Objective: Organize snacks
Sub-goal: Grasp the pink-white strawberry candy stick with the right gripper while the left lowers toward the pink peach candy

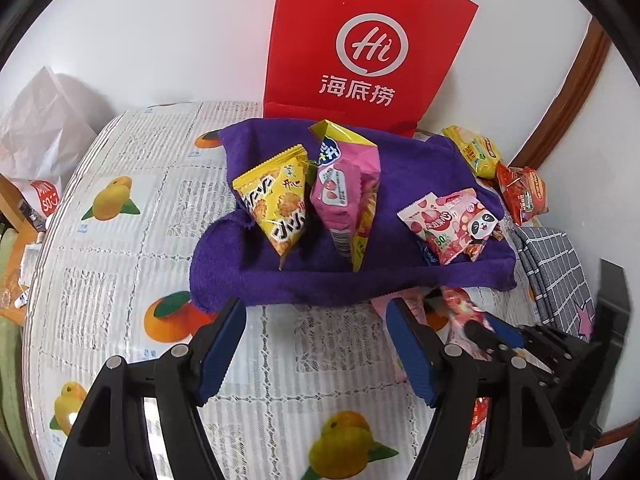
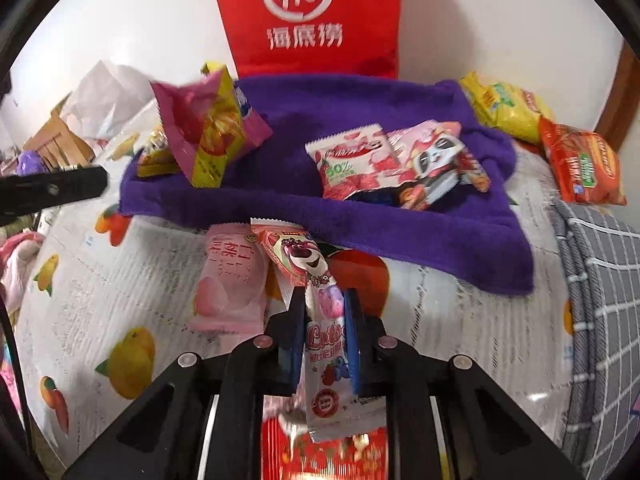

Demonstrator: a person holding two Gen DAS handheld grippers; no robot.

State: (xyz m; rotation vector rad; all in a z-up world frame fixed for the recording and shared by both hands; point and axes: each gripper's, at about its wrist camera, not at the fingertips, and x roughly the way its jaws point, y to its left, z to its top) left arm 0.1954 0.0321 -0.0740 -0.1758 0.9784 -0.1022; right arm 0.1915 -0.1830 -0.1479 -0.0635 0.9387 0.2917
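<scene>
A purple towel (image 1: 360, 280) lies on the fruit-print tablecloth (image 1: 132, 184) with several snack packets on it: a yellow triangular one (image 1: 276, 204), a pink and yellow one (image 1: 340, 192) and a strawberry one (image 1: 444, 224). My left gripper (image 1: 316, 320) hangs open over the cloth just in front of the towel, nothing between its fingers. My right gripper (image 2: 324, 300) is shut on a pink bear-print packet (image 2: 308, 260), which sticks out ahead of the pads. A pale peach packet (image 2: 228, 284) lies beside it, left. In the left wrist view the right gripper (image 1: 488, 328) shows at the right.
A red paper bag (image 1: 360, 40) stands against the wall behind the towel. A yellow packet (image 1: 476, 152) and an orange-red packet (image 1: 524, 192) lie at the back right. A grey checked cloth (image 1: 552, 264) lies at the right, and a white paper bag (image 1: 40, 128) at the far left.
</scene>
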